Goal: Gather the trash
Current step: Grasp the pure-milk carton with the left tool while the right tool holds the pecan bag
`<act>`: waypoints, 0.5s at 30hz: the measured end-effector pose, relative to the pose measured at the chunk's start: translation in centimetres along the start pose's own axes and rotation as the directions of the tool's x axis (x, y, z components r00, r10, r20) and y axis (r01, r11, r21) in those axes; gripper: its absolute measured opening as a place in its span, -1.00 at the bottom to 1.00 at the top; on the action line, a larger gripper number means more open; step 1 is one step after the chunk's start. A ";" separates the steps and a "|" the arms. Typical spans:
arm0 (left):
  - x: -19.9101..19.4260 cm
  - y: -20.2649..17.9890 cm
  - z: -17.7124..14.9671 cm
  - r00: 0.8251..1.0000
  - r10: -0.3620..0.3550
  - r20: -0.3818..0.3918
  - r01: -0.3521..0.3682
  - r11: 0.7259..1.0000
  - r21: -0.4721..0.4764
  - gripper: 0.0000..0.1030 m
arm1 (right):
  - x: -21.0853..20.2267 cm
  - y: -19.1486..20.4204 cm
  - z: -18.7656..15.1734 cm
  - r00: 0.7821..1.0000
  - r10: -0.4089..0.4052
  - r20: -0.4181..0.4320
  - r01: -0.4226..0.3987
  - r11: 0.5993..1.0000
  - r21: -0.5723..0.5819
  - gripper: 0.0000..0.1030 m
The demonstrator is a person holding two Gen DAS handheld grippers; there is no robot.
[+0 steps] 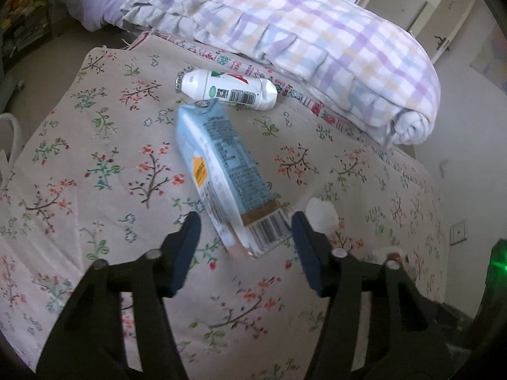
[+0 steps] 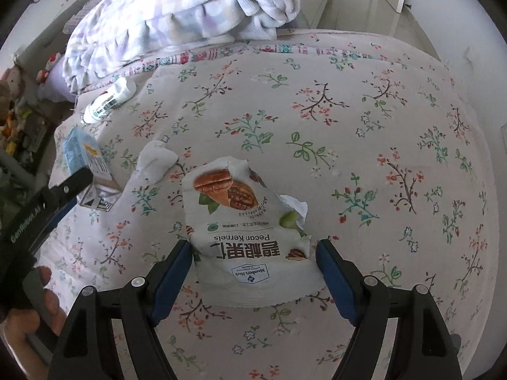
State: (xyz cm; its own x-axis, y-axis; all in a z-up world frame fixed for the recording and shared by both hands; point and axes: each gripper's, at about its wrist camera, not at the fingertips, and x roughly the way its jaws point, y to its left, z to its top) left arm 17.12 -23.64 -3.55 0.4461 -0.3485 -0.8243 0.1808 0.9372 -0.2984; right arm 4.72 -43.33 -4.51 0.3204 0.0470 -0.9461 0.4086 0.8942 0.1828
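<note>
The bed (image 2: pixel 364 164) fills both views, covered by a pale sheet printed with flowering twigs. Along its far side lies a rolled quilt (image 1: pixel 317 41) in lilac, blue and yellow checks, with a patterned strip of fabric showing just beneath its edge.

In the right wrist view, a torn snack bag (image 2: pixel 250 240) marked "Pecan Kernels" lies flat on the sheet, its print upside down to the camera and its ragged open end pointing away. The right gripper (image 2: pixel 253 253) hangs above the bag's near end with its blue-padded fingers (image 2: pixel 174 272) standing wide, one on each side of the bag; whether the pads touch it cannot be told, and they do not look pressed against it.

In the left wrist view, a pale blue drink carton (image 1: pixel 221 177) lies on the sheet, slightly blurred, its barcode end nearest the camera. The left gripper (image 1: pixel 245 231) has that end between its fingers (image 1: pixel 187 247), which stand at a middling width with a visible gap on either side of the carton. In the right wrist view the same carton appears at the left edge, with the left gripper's dark finger across it and part of a hand (image 2: pixel 47 300) holding the tool below.

A white plastic bottle (image 1: pixel 228 90) lies on its side just beyond the carton's far end, near the quilt. A crumpled white tissue (image 2: pixel 157 158) rests between the carton and the snack bag
</note>
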 end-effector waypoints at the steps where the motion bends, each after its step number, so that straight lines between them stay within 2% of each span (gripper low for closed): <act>1: -0.2 0.1 0.0 1.000 0.000 -0.006 0.000 1.000 0.009 0.02 | -0.2 0.0 -0.2 1.000 0.003 0.000 -0.003 1.000 -0.001 0.58; 6: -0.1 0.4 0.3 1.000 0.001 -0.031 0.000 1.000 0.026 0.09 | -0.3 0.3 -0.5 1.000 0.010 -0.011 -0.010 1.000 -0.012 0.58; 8: 0.3 0.3 0.4 0.999 0.027 -0.025 -0.026 1.000 0.016 0.26 | -0.2 0.3 -0.6 1.000 0.006 -0.015 -0.006 1.000 -0.007 0.58; 12: 0.9 0.5 0.4 0.999 0.022 -0.024 -0.023 0.999 -0.041 0.41 | -0.1 0.6 -0.7 0.999 0.023 -0.027 -0.022 1.000 0.013 0.58; 13: 1.1 0.4 0.3 0.999 0.035 -0.024 -0.036 0.998 -0.043 0.48 | -0.1 0.8 -0.7 0.999 0.032 -0.029 -0.031 0.999 0.011 0.58; 15: 1.2 0.2 0.2 0.999 0.049 -0.015 -0.049 0.998 -0.041 0.51 | -0.2 1.4 -0.7 0.999 0.045 -0.027 -0.045 0.999 -0.005 0.58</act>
State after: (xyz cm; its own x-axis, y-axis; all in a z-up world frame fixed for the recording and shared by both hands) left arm 17.87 -23.92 -4.54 0.4409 -0.3022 -0.8452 0.1222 0.9531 -0.2770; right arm 4.65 -41.78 -4.30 0.3155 0.0990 -0.9438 0.3893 0.8935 0.2239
